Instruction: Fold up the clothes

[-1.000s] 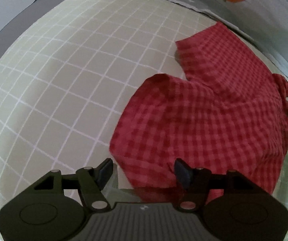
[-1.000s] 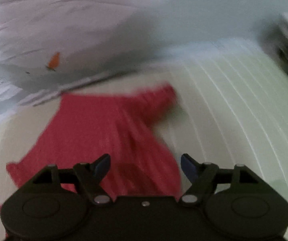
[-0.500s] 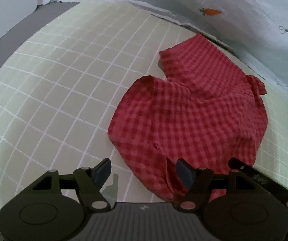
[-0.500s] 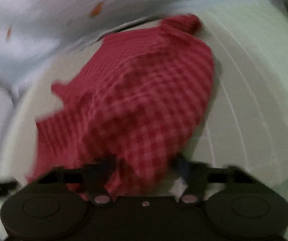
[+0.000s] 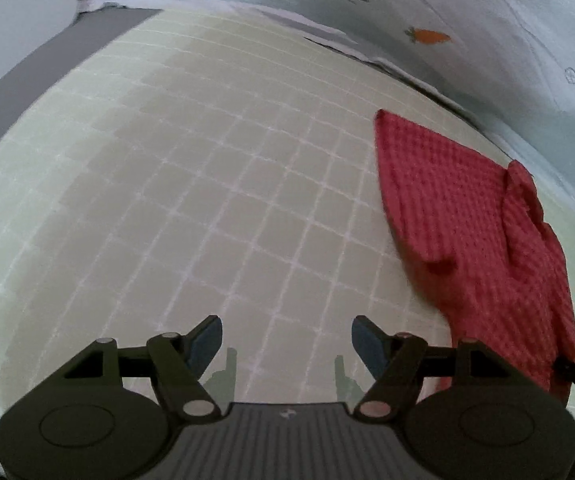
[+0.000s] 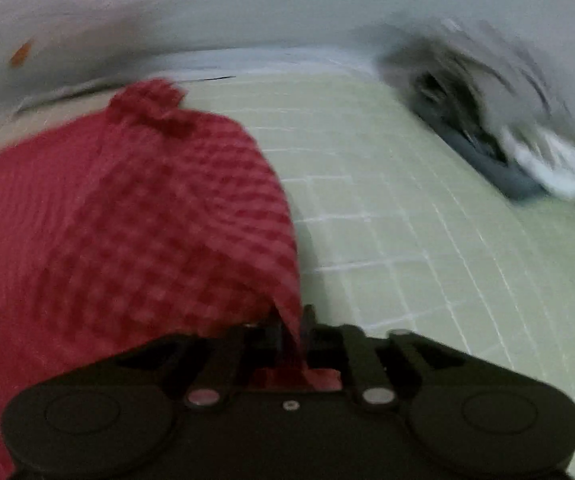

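In the right wrist view the right tongs at the lower centre are clenched on a raised edge of the red checked garment, which fills the left half of the blurred frame and drapes down onto the pale green gridded mat. In the left wrist view the left tongs are released, holding nothing, above bare mat at the lower centre, with the garment lying at the right of the frame. A pale sheet with a carrot print runs along the upper edge.

Left tongs are spread wide, nothing between the blue-tipped fingers, just hovering low and tilted down. Right tongs are clamped tight together on a fold of red checked cloth.
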Tool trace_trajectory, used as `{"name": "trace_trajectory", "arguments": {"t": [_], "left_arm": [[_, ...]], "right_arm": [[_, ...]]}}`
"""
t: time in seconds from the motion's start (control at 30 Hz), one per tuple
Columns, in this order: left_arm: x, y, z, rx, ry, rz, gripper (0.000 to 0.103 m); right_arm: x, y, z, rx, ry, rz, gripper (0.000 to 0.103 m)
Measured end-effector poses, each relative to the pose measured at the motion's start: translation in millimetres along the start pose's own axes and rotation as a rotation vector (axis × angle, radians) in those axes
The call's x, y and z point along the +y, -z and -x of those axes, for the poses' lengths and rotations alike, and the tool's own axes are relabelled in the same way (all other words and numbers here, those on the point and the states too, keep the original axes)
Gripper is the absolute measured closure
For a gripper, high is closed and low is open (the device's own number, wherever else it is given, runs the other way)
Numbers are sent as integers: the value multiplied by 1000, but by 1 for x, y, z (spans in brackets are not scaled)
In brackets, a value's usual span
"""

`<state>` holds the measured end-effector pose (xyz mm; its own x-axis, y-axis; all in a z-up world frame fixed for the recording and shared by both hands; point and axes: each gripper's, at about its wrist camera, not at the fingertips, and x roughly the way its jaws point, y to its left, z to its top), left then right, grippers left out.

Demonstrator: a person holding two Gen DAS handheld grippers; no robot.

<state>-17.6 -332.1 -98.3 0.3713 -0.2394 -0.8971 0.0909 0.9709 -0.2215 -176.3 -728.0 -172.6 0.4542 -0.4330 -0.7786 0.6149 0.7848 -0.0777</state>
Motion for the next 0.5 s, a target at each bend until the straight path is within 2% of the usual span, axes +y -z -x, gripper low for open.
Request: {"name": "trace_trajectory", "arguments": {"t": [0.03,0.07,0.2,0.3,0.4,0.5], "left_arm": [[-5,-6,-6,5,7,-6,31],[-12,-12,-14,11,14,-14,30],[-43,-39,-48,39,38,-45,30],[-66,-60,-74,60,56,-69,29],[-88,-78,-101,88,60,-80,29],[-110,-91,-124,99,51,-96,29]], "right_arm": [[-10,-2,2,-1,-13,-58,59],[-14,-1,4,-8,-25,-88,42],[-10,2,-3,13,-66,-133,34],[-5,1,-14,47,-96,-123,32],[0,-5,-23,62,-84,-116,26],[-1,-10,-29,51,-70,-130,26]]}}
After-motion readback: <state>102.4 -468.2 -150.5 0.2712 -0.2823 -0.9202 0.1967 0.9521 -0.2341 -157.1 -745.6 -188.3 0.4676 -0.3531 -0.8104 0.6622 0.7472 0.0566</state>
